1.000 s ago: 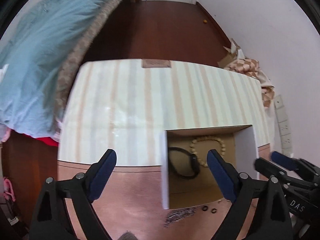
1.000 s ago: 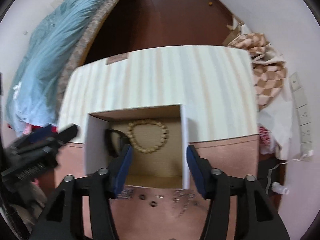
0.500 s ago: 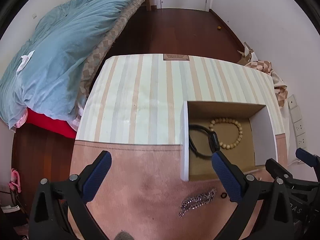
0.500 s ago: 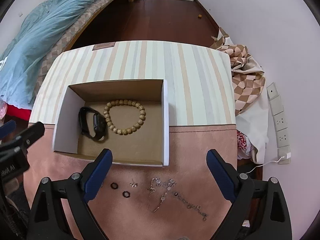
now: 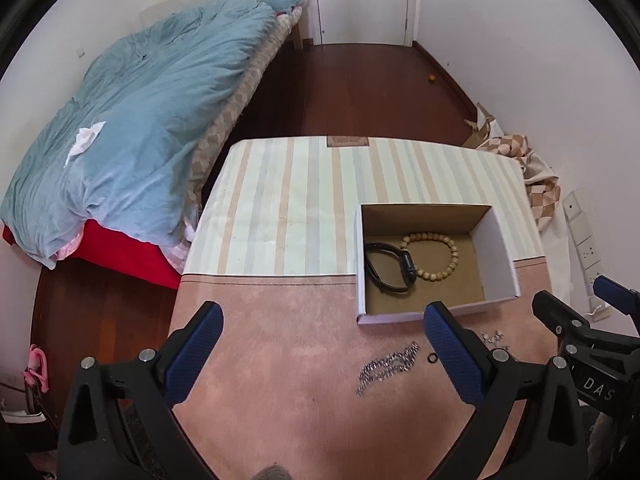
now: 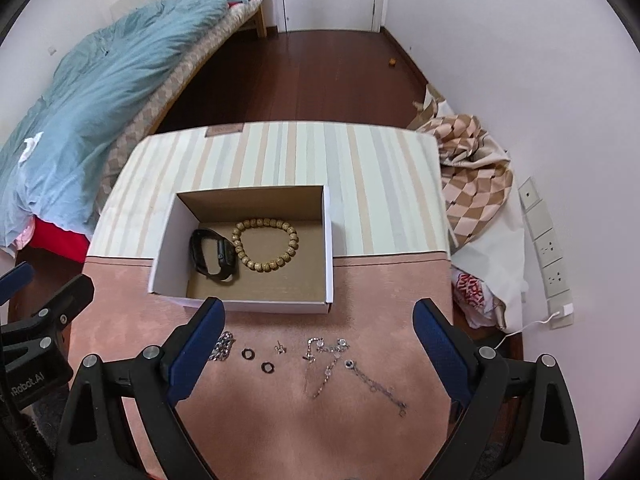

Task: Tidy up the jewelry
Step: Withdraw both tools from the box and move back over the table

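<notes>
Both tongs, left (image 5: 320,352) and right (image 6: 316,344), gape wide, empty; only the right view shows the chains (image 6: 344,368) beside the box (image 6: 244,304).

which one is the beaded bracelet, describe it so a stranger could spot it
Find the open cardboard box on the table. Two things lie on its floor: the beaded bracelet is the right one, a ring of round tan beads touching the black watch, a smooth dark band.

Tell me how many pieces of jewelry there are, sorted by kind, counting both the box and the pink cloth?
Beaded bracelet, in the box: 1
Black band watch, in the box: 1
Small dark rings: 2
Tiny stud: 1
Silver chains: 3, though tangles make this uncertain
Total: 8
</notes>
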Available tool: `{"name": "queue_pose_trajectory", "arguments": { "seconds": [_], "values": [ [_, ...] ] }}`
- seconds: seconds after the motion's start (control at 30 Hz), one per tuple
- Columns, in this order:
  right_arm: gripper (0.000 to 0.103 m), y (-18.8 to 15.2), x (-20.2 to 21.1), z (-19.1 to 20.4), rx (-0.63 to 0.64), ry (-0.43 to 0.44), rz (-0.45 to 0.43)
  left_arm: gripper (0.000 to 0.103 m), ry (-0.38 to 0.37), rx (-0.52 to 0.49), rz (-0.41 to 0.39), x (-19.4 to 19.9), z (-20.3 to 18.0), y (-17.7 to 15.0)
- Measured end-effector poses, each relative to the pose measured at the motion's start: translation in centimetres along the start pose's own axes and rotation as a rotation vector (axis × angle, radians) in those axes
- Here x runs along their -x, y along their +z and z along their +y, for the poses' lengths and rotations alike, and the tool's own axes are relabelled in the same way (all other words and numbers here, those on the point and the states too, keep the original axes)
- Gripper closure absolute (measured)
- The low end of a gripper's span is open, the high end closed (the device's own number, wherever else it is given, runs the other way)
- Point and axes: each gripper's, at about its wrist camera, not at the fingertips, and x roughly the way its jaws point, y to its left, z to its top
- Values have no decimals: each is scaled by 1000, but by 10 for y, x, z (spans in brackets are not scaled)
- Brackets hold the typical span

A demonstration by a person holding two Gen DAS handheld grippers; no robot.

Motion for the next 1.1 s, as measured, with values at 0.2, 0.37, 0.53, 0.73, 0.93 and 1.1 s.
{"name": "queue_pose_trajectory", "arguments": {
  "seconds": [0.2, 0.37, 0.53, 0.73, 0.93, 1.1],
  "values": [
    [7, -12, 44, 2, 1, 2, -63, 1, 1, -7, -38, 30, 2, -12],
    [7, -25, 74, 4, -6, 40, -101, 1, 23, 10, -51, 47, 7, -23],
    [7, -46, 79, -9, -70, 72, -103, 1, 51, 34, -91, 55, 14, -38],
    [7, -80, 33, -41, -174, 73, -6, 1, 73, 43, -58, 24, 15, -61],
    [25, -118, -19, -82, -299, 14, 67, 0, 109, 21, 23, -26, 6, -89],
    [29, -142, -54, -105, -351, -49, 116, 0, 123, 12, 87, -61, -4, -110]
  ]
}}
